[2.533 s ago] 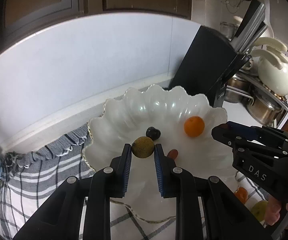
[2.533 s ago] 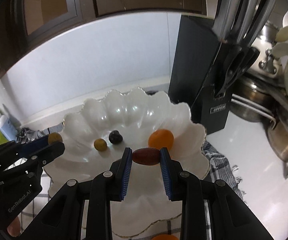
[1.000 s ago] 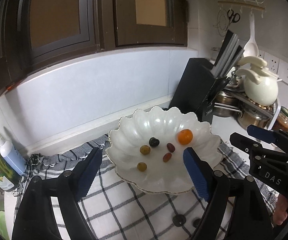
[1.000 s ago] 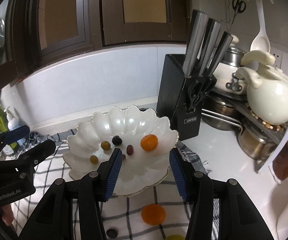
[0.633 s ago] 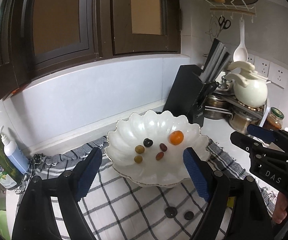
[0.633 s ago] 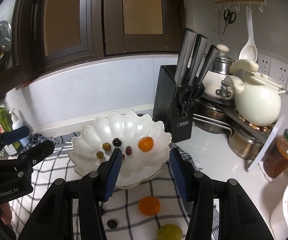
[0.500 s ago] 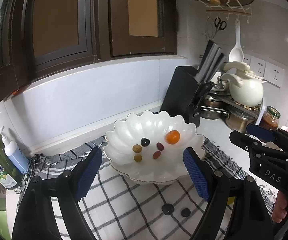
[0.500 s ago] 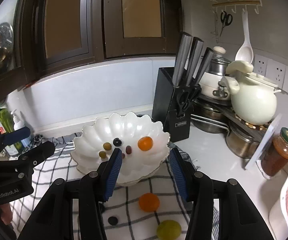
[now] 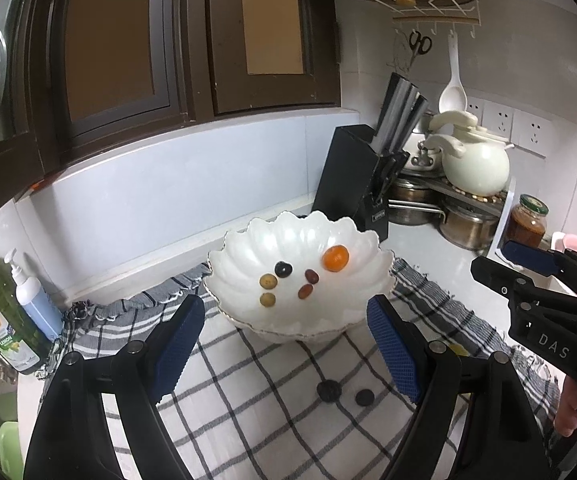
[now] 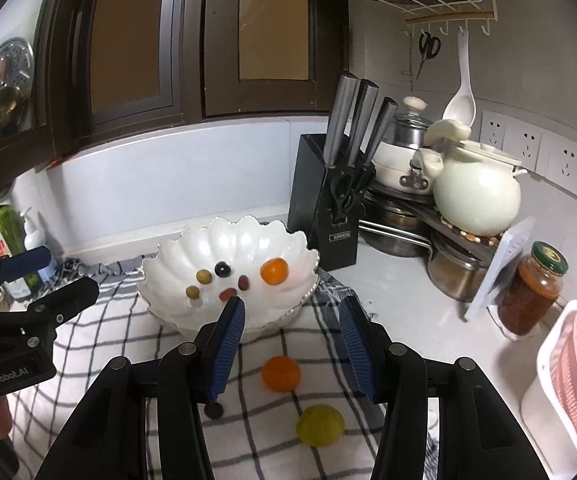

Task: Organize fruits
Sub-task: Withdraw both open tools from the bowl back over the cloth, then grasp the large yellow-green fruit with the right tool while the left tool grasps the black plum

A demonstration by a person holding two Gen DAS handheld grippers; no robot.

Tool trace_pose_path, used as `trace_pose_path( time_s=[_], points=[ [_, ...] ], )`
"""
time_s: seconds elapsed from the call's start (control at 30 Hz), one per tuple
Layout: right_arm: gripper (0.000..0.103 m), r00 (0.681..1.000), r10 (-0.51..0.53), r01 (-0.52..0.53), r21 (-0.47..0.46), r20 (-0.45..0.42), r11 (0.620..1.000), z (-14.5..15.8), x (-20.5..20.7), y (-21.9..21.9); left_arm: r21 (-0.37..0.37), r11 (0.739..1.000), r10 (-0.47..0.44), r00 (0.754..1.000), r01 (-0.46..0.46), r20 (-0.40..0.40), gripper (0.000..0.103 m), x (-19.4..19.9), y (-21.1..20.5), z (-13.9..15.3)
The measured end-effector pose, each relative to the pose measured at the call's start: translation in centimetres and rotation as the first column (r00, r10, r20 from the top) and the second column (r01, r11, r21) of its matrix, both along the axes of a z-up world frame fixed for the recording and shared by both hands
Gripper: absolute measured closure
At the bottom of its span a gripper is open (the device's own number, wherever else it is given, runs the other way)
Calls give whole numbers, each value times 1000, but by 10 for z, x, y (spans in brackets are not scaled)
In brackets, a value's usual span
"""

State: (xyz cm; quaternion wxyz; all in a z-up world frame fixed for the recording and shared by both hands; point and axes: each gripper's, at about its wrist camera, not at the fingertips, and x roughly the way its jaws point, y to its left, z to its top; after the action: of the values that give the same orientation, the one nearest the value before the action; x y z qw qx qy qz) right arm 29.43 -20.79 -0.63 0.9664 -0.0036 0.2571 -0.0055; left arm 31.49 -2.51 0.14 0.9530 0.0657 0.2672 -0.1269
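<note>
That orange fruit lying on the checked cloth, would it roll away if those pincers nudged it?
Probably a little: the orange fruit looks round, so a sideways nudge may roll it. The checked cloth likely slows it. Its skin looks smooth, so the open right gripper should close squarely across its middle.

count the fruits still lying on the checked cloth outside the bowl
4: an orange and a yellow-green fruit by the right gripper, two small dark fruits in front of the bowl. Grippers may hide more.

White counter (image 10: 400, 300) — checked cloth (image 10: 128, 360), knife block (image 10: 324, 216), jar (image 10: 532, 296) on it.
</note>
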Motion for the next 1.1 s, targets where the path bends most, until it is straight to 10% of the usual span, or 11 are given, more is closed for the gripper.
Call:
trace_pose_path(
  time_s=[1.1],
  points=[
    [52,988,-50,57,42,-148,998,-61,-38,3,39,998,-40,995,43,-86,20,-29,4,-62]
  ],
)
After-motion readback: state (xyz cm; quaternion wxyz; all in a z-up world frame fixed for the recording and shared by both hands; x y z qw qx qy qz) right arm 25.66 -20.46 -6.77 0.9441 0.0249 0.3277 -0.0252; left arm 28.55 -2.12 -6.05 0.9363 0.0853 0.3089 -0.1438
